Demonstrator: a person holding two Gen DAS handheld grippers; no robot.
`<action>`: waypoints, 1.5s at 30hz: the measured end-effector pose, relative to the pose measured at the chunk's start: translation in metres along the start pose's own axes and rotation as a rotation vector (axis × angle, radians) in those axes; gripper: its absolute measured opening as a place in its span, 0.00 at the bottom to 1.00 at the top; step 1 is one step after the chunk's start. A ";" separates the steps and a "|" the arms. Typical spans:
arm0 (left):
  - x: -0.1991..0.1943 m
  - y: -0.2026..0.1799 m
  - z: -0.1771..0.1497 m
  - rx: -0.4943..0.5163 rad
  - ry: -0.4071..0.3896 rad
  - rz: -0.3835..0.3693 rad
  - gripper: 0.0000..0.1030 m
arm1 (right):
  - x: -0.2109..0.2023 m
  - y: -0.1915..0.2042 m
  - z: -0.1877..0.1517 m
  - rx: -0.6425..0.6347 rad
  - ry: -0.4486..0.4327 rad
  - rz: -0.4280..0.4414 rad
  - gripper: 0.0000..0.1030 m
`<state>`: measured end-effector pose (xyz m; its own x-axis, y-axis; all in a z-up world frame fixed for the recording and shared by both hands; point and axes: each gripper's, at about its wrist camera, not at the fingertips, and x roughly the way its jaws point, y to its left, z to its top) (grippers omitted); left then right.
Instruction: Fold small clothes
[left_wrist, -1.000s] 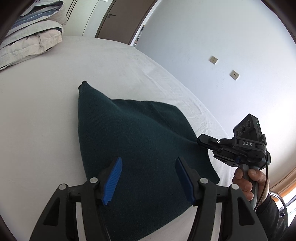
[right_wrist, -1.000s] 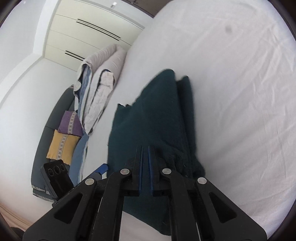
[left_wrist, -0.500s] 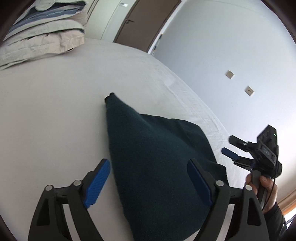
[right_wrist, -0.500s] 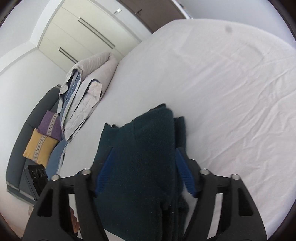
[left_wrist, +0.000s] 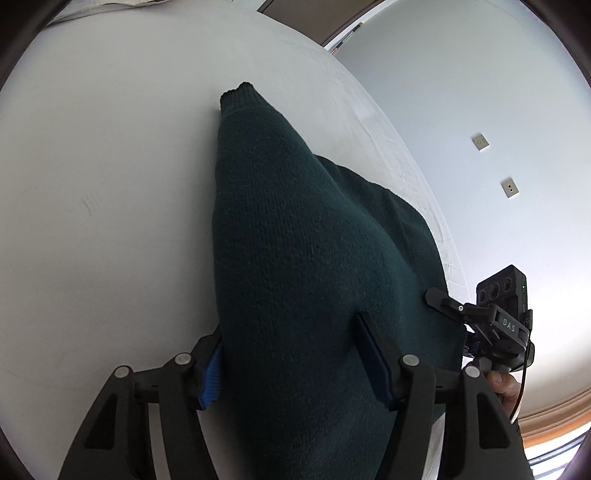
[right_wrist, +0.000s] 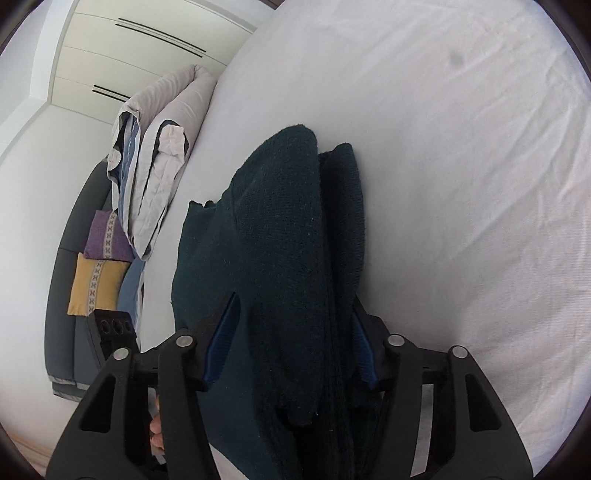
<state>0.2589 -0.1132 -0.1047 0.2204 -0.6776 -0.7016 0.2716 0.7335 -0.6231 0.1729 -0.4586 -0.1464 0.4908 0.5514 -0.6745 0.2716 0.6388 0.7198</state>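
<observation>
Left wrist view, frame centre: dark green knitted garment between wide-spread left gripper; right gripper likewise spread wide, straddling folded layers on white bedsheet.

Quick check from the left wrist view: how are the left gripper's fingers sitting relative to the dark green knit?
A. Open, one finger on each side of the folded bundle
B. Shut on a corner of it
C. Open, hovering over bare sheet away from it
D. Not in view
A: the left gripper is spread wide, its blue-padded fingers flanking the dark green knit on the white bed sheet.
</observation>
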 end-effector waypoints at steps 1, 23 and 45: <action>0.001 0.001 0.002 -0.010 0.004 -0.003 0.57 | 0.005 -0.003 0.001 0.006 0.012 -0.008 0.35; -0.197 -0.023 -0.088 0.225 -0.165 0.207 0.35 | -0.019 0.221 -0.162 -0.490 -0.096 -0.212 0.23; -0.207 0.115 -0.177 -0.011 -0.126 0.164 0.55 | 0.083 0.145 -0.266 -0.127 0.049 0.039 0.32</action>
<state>0.0788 0.1203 -0.0922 0.3764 -0.5500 -0.7455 0.2121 0.8345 -0.5085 0.0322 -0.1776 -0.1416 0.4568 0.6009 -0.6559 0.1442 0.6776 0.7212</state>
